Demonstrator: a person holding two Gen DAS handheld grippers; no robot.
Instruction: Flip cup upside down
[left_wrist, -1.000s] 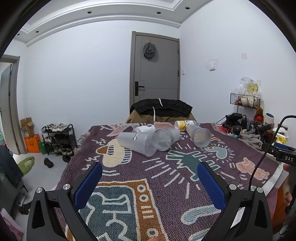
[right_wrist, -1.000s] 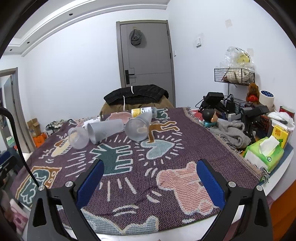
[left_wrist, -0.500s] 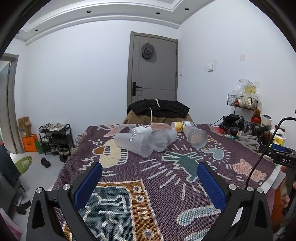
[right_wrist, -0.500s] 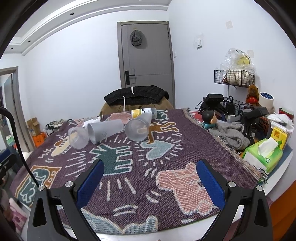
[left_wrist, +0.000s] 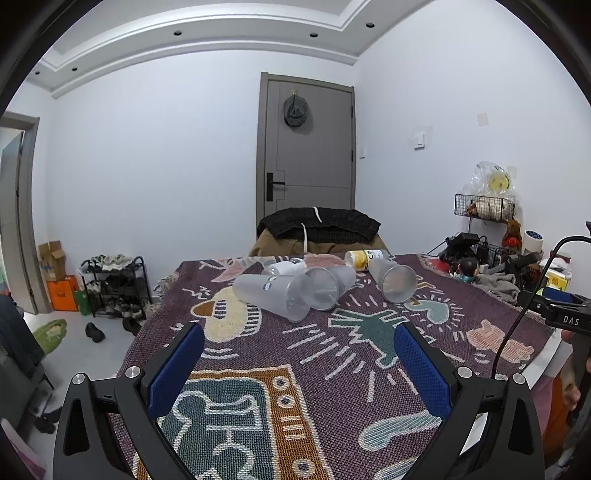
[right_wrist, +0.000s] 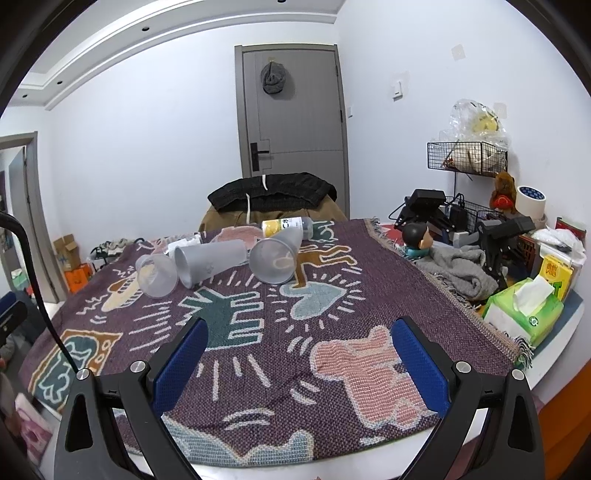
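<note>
Three frosted grey plastic cups lie on their sides at the far part of a patterned purple cloth (left_wrist: 280, 369) on the table. In the left wrist view the left cup (left_wrist: 273, 295), the middle cup (left_wrist: 328, 288) and the right cup (left_wrist: 393, 280) show. In the right wrist view the same cups appear as left (right_wrist: 157, 275), middle (right_wrist: 210, 260) and right (right_wrist: 277, 254). My left gripper (left_wrist: 298, 369) is open and empty, well short of the cups. My right gripper (right_wrist: 299, 363) is open and empty near the table's front edge.
A yellow-labelled bottle (right_wrist: 286, 226) and a white object (left_wrist: 286, 267) lie behind the cups. On the right stand a green tissue pack (right_wrist: 524, 314), grey cloth (right_wrist: 458, 273), a figurine (right_wrist: 415, 238) and wire baskets. A chair with dark clothes (left_wrist: 317, 223) is behind the table.
The left gripper view has tilted up slightly, so the cups sit lower in the frame. The right gripper has barely moved. Both stay open.
</note>
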